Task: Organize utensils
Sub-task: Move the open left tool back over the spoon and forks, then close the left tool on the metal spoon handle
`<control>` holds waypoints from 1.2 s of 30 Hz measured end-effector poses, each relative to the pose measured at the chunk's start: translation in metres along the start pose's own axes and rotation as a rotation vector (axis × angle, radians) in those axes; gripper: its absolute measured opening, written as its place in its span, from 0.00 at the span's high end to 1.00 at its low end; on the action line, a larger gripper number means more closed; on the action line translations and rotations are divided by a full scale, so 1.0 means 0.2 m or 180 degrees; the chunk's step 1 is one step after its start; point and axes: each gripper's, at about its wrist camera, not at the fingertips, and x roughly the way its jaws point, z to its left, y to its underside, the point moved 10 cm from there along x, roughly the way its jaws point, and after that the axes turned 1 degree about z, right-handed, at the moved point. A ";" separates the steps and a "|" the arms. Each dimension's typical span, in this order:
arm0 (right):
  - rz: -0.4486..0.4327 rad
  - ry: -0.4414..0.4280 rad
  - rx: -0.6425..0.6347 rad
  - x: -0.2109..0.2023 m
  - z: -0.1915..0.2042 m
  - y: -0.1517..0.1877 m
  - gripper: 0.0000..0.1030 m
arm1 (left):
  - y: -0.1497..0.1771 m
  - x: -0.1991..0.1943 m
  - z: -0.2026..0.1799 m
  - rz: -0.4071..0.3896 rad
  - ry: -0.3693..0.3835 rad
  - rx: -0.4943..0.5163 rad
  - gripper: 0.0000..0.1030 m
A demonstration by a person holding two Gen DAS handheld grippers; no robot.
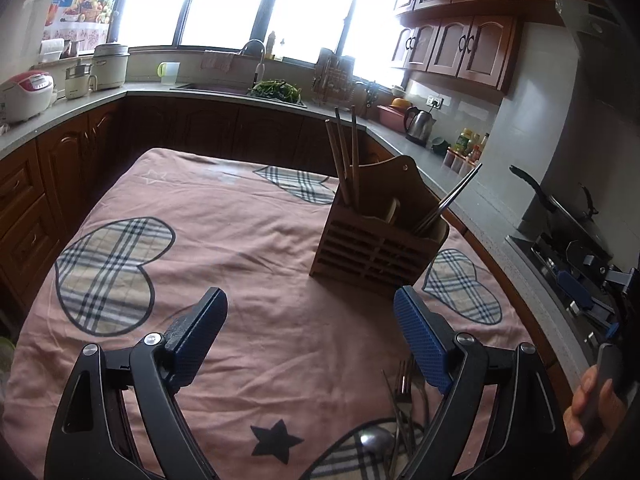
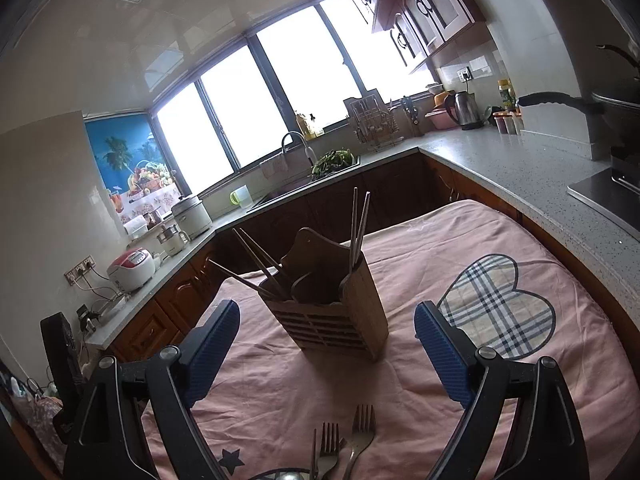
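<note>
Right gripper (image 2: 326, 340): spread wide, empty. Forks (image 2: 346, 446): loose on pink cloth (image 2: 280, 400), just below jaws. Wooden utensil caddy (image 2: 332, 312): ahead, upright. Advised: descend, pinch one handle only. Left gripper (image 1: 310, 332): likewise released.

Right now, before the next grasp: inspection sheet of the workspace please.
Surface: table under a pink cloth with plaid hearts, wrinkled.
Job's things: wooden utensil holder upright, wooden chopsticks in one end, metal chopsticks in the other; forks and a spoon loose on the cloth at the near edge.
Clutter: nothing seen on the cloth besides these.
Grippers: left gripper and right gripper both open, holding nothing.
Cables: plugs and cords at the wall socket beside the rice cooker.
Surroundings: kettle, sink with greens, bright windows.
</note>
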 end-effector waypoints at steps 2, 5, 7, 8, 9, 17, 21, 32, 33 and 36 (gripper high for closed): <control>0.0044 0.0005 0.0012 -0.02 -0.01 0.05 0.12 | 0.07 -0.02 0.03 0.0063 -0.0014 -0.0035 0.15; 0.0113 0.0013 0.0022 -0.06 -0.02 0.12 0.12 | 0.16 -0.05 0.05 0.0159 -0.0029 -0.0046 0.15; 0.0167 0.0023 0.0012 -0.07 -0.02 0.17 0.12 | 0.22 -0.06 0.06 0.0233 -0.0021 -0.0053 0.15; 0.0197 0.0023 0.0003 -0.08 -0.02 0.20 0.12 | 0.26 -0.07 0.06 0.0267 -0.0012 -0.0053 0.15; 0.0225 0.0023 -0.0007 -0.09 -0.02 0.23 0.12 | 0.28 -0.08 0.06 0.0297 -0.0010 -0.0052 0.15; 0.0365 0.0051 0.0063 -0.15 -0.08 0.41 0.12 | 0.49 -0.11 -0.01 0.0530 0.0045 0.0018 0.15; 0.0400 0.0074 0.0094 -0.18 -0.10 0.46 0.12 | 0.57 -0.10 -0.05 0.0645 0.0084 0.0044 0.15; 0.0564 0.0072 0.0093 -0.15 -0.12 0.57 0.17 | 0.72 0.04 -0.21 0.1010 0.0166 0.0302 0.26; 0.0586 0.0073 0.0093 -0.14 -0.12 0.58 0.18 | 0.73 0.06 -0.22 0.1041 0.0161 0.0329 0.31; 0.0659 0.0081 0.0096 -0.11 -0.13 0.61 0.26 | 0.76 0.12 -0.25 0.1121 0.0151 0.0392 0.42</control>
